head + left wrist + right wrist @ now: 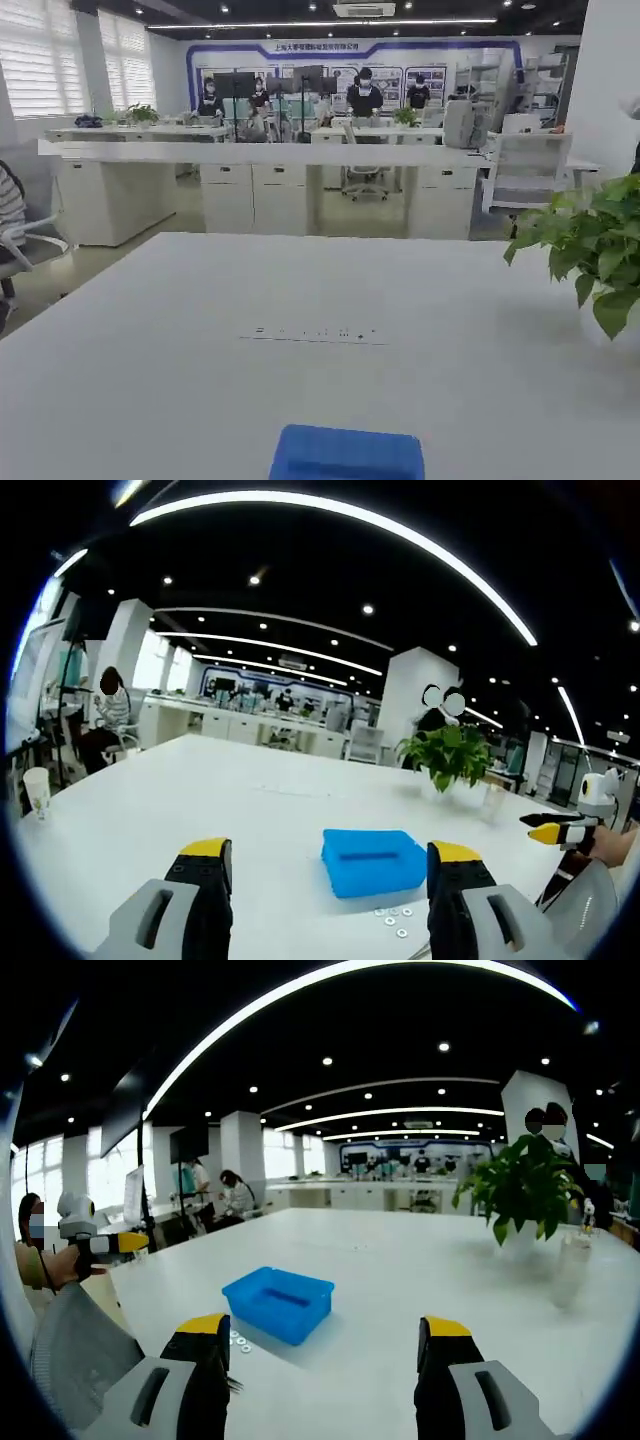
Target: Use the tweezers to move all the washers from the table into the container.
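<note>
A blue container (345, 455) sits on the white table (200, 330) at the near edge of the head view. In the left gripper view the container (375, 860) lies just ahead, with several small washers (395, 915) on the table in front of it. My left gripper (330, 850) is open, its yellow-tipped jaws wide apart with nothing between them. My right gripper (322, 1324) is open too and holds nothing. It faces the container (280, 1303), and the washers (240, 1342) lie beside its left jaw. Both grippers hover above the table.
A potted plant (590, 245) stands at the table's right side. A paper cup (35, 790) is at the far left edge, and a clear glass (570, 1260) stands near the plant. A row of tiny marks (315, 333) crosses mid-table. People work at desks behind.
</note>
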The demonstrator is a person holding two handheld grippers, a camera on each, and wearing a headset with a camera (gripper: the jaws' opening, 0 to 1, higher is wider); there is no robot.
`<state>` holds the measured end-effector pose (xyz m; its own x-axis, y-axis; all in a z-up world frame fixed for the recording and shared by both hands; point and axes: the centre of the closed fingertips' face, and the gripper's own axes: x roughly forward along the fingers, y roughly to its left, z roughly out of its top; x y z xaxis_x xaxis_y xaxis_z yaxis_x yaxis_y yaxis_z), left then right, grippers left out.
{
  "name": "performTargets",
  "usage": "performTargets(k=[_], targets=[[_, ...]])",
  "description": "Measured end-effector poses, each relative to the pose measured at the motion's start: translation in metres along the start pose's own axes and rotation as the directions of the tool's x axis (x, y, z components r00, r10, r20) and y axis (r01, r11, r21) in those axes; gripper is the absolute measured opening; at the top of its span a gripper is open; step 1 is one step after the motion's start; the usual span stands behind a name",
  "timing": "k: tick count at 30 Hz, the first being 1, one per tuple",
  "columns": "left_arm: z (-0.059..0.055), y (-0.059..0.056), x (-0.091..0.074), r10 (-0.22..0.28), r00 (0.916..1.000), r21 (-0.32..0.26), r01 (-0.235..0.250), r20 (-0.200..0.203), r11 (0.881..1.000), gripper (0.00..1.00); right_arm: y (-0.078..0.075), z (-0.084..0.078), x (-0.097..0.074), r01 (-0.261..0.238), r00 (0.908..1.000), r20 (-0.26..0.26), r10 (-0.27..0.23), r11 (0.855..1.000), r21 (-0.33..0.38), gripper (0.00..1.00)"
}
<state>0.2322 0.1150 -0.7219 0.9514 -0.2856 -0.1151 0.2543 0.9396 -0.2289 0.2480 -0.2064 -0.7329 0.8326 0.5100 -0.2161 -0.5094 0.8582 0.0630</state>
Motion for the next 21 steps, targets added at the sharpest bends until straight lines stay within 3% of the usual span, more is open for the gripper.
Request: performTargets(k=[21], targets=[[0.0019,-0.0042,-0.0038,0.015,0.9999,0.020,-0.015,-0.005,1.000,0.78,-0.0003,0.0001,-0.0014,-0.002,1.0000,0.002,0.002,1.000,0.003,0.73]])
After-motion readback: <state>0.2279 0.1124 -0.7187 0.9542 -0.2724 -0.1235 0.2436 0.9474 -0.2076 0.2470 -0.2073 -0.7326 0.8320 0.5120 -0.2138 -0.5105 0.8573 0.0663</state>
